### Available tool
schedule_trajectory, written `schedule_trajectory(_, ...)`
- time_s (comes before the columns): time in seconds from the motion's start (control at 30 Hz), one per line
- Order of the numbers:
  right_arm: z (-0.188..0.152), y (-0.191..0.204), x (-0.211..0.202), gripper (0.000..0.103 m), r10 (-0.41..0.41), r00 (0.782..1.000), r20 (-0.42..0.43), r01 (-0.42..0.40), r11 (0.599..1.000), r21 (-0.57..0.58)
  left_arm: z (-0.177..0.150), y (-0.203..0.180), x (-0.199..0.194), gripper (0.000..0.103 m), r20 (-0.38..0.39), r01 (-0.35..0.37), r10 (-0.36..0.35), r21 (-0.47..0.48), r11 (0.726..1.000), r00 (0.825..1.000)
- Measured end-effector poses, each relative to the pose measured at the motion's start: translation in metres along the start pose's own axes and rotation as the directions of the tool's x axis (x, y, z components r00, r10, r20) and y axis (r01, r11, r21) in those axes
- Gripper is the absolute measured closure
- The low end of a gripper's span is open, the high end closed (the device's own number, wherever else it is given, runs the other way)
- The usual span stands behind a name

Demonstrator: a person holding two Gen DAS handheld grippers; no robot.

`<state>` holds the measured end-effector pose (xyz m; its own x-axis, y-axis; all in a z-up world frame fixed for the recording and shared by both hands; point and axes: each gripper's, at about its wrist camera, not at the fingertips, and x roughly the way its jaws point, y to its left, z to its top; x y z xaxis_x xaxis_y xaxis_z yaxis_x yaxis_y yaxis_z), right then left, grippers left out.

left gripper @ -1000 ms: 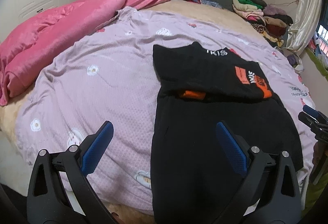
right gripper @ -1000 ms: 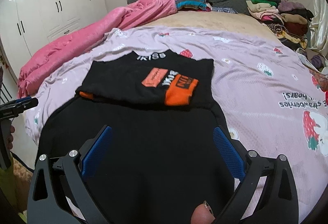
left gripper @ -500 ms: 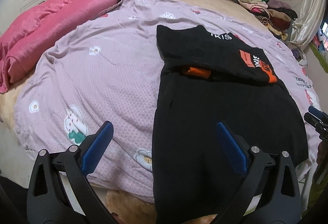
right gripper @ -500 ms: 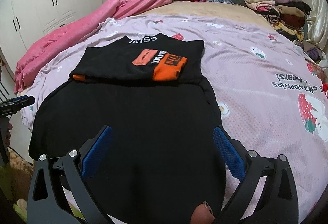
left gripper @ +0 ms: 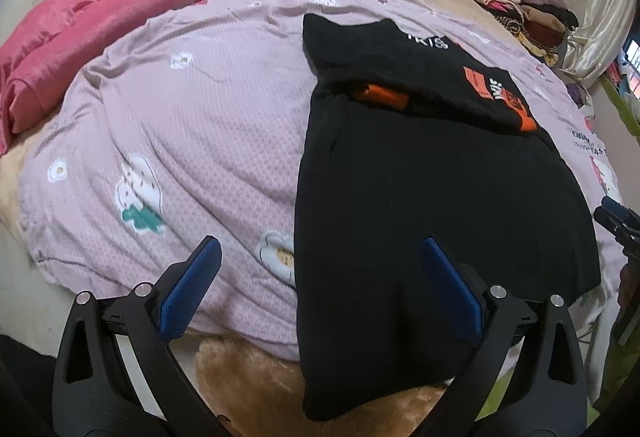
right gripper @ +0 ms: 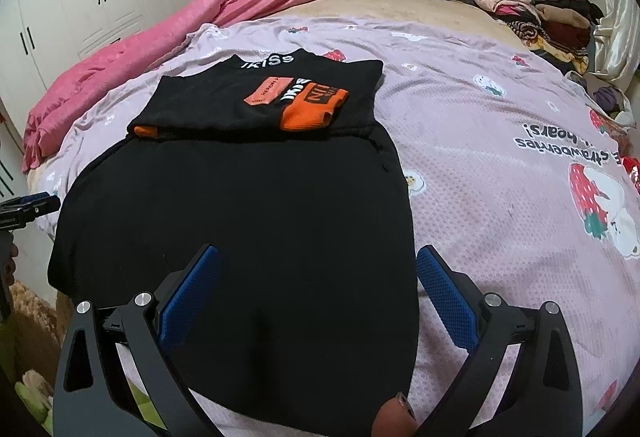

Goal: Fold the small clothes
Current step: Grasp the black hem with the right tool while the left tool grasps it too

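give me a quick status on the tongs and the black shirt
Left tongs open, empty. Right tongs open, empty. Black shirt flat on bed, sleeves folded in, hem hanging over the near edge. Nothing in the way.

Bed (right gripper: 420, 3) carries lilac sheet (right gripper: 480, 157), black garment (right gripper: 248, 221), pink quilt (right gripper: 160, 37).

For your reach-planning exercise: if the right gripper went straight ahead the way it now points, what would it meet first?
Most likely the black garment spread on the bed: the right gripper, jaws open, points down onto its near half. Depth is uncertain.

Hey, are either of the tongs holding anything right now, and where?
Nothing is held. The left tongs and right tongs are both open above the black shirt.
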<state>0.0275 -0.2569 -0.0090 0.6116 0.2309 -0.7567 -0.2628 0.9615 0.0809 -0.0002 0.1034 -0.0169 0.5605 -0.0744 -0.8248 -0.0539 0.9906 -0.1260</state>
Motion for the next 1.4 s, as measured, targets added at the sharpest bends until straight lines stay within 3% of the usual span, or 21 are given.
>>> schedule_trajectory(0.83, -0.047, -0.018, 0.002, 0.005, -0.007, 0.992, -0.124, 0.006, 1.000, -0.007, -0.040, -0.002, 0.016, 0.010, -0.102, 0.064, -0.061, 0.024, 0.998, 0.993)
schedule_trajectory(1.1, -0.060, -0.030, -0.004, 0.006, 0.034, 0.988, -0.150, -0.033, 0.999, 0.008, -0.048, 0.005, 0.017, 0.020, -0.121, 0.091, -0.090, 0.002, 0.996, 0.988)
schedule_trajectory(1.27, -0.070, -0.040, -0.002, 0.039, 0.081, 0.982, -0.168, -0.074, 0.996, 0.049, -0.053, 0.008, 0.015, 0.021, -0.126, 0.098, -0.099, -0.009, 0.995, 0.987)
schedule_trajectory(1.33, -0.073, -0.040, -0.004, 0.071, 0.099, 0.981, -0.164, -0.092, 0.995, 0.049, -0.055, 0.008, 0.014, 0.028, -0.127, 0.104, -0.104, -0.006, 0.995, 0.986)
schedule_trajectory(1.4, -0.072, -0.039, -0.010, 0.091, 0.144, 0.979, -0.141, -0.137, 0.989, 0.052, -0.058, 0.008, 0.012, 0.032, -0.131, 0.120, -0.120, -0.008, 0.993, 0.984)
